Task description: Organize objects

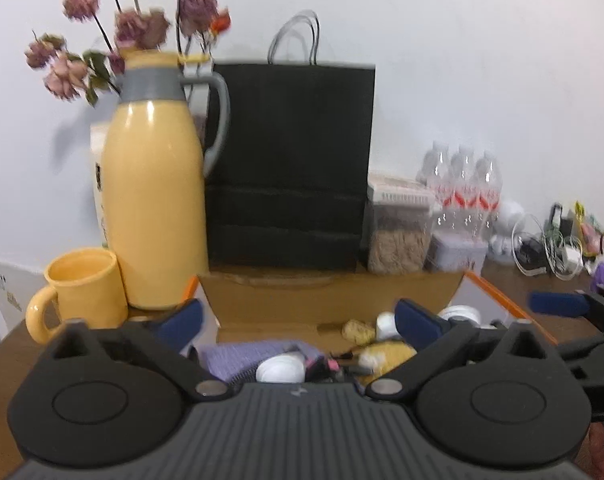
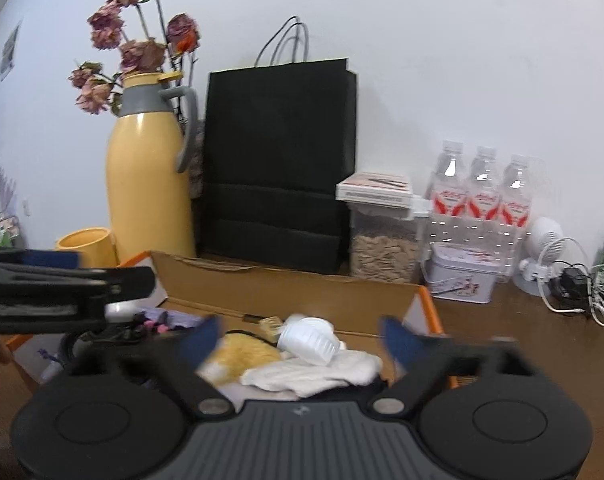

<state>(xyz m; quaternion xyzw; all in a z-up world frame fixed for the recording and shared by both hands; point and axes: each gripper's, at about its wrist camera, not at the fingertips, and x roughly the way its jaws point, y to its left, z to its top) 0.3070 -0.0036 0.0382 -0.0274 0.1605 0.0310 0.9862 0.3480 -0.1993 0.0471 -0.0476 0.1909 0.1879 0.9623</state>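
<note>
Both jaws wide, empty: left gripper (image 1: 298, 320), right gripper (image 2: 302, 340). Clutter sits in open brown cardboard box (image 2: 286, 292), near centre. Pick white ribbed plastic cup (image 2: 308, 340) first; approach from above, avoid cloth.

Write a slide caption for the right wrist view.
Open right gripper above a cardboard box of odds and ends, yellow jug and black bag behind.

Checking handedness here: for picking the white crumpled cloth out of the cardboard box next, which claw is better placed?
Probably the right claw: its open jaws frame the white cloth lying just ahead in the cardboard box. The left claw, also open, faces the purple cloth instead.
</note>
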